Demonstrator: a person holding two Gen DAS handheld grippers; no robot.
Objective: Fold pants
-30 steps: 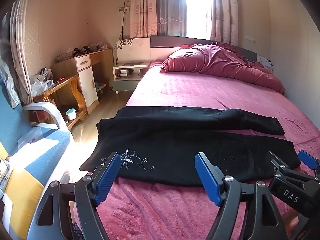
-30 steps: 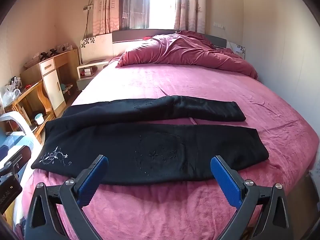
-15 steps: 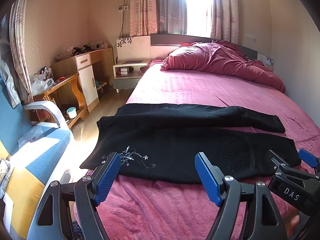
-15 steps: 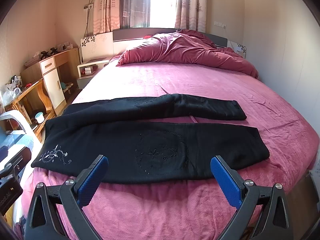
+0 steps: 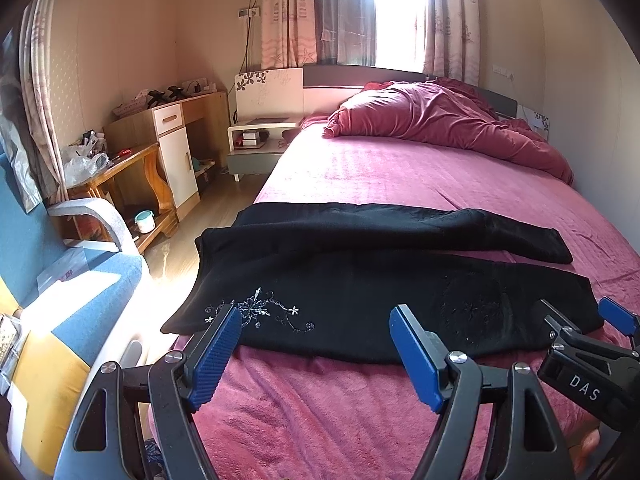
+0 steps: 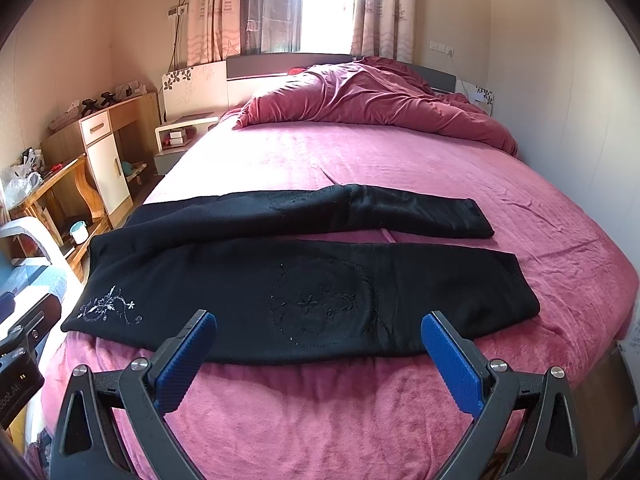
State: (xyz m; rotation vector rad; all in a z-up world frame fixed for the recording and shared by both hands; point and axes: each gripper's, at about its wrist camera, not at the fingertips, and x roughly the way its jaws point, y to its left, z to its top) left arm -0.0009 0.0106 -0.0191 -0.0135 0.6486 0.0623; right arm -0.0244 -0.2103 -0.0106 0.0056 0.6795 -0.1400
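Black pants (image 5: 360, 280) lie flat across the pink bed (image 5: 400, 172), waist to the left with white embroidery (image 5: 260, 312), both legs stretched to the right. They also show in the right wrist view (image 6: 288, 280). My left gripper (image 5: 316, 344) is open and empty, just short of the pants' near edge by the waist. My right gripper (image 6: 320, 360) is open and empty, just short of the near leg's middle. The right gripper's fingers (image 5: 616, 316) also show at the right edge of the left wrist view.
A crumpled maroon duvet (image 6: 372, 100) lies at the head of the bed. A blue and yellow chair (image 5: 60, 300) stands at the bed's left. A wooden desk (image 5: 132, 160) and a white nightstand (image 5: 260, 140) stand along the left wall. A wall lies to the right.
Both grippers have drawn back slightly and lifted a little, so the pants sit a bit farther from the fingertips. The pants have not moved.
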